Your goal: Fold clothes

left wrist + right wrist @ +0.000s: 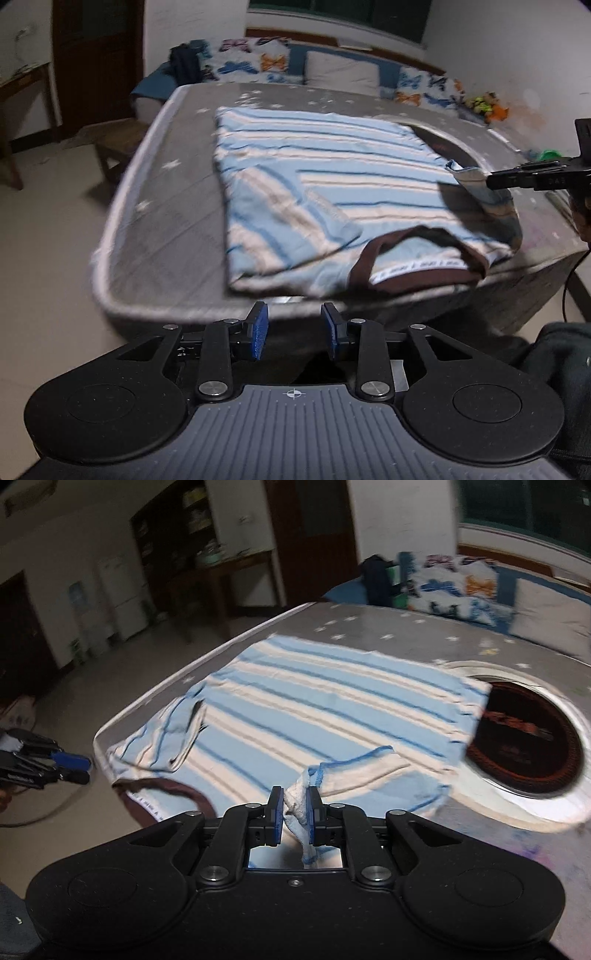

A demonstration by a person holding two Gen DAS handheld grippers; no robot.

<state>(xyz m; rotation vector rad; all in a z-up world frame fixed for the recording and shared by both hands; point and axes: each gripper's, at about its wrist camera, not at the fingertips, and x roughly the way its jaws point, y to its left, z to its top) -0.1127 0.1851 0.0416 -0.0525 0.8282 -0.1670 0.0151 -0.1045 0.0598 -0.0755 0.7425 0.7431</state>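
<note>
Both tongs work at the near table edge: the left gripper (294, 330), at the bottom centre of its own view, has its blue pads parted around nothing, just short of the brown collar; the right gripper (294, 814) is clamped on a bunched sleeve of the light-blue striped cotton T-shirt (332, 177). That shirt lies across the grey star-patterned table (166, 192), centre frame, partly covering a round black inset burner (524, 738).
</note>
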